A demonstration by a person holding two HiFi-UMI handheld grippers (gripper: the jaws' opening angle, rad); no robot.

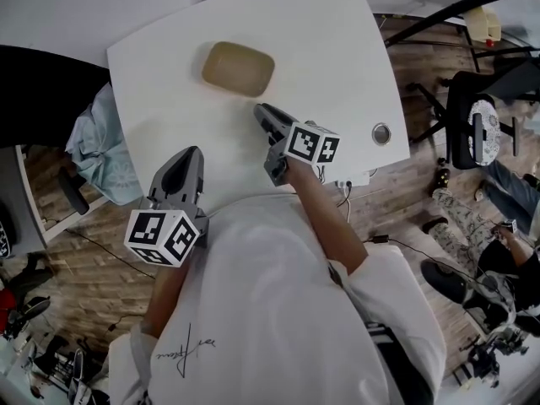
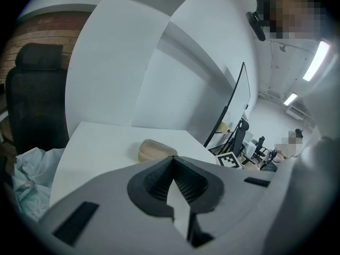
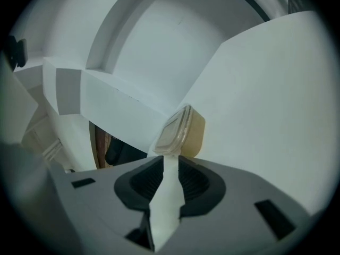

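Observation:
A tan lidded container (image 1: 238,67) sits on the white table (image 1: 329,49) toward its far side. My right gripper (image 1: 263,110) hovers just in front of it and points at it. Its jaws stand a narrow gap apart with nothing between them, and in the right gripper view (image 3: 170,161) the container (image 3: 183,132) lies straight ahead of the tips. My left gripper (image 1: 191,153) is over the table's near left edge with its tips together and nothing held. The left gripper view (image 2: 172,158) shows the container (image 2: 154,150) farther off, just beyond the tips.
A light-blue cloth (image 1: 97,154) lies off the table's left edge beside a black chair (image 2: 34,105). A round metal grommet (image 1: 381,133) is set near the table's right edge. Office chairs and a seated person's legs (image 1: 498,192) are on the wooden floor at right.

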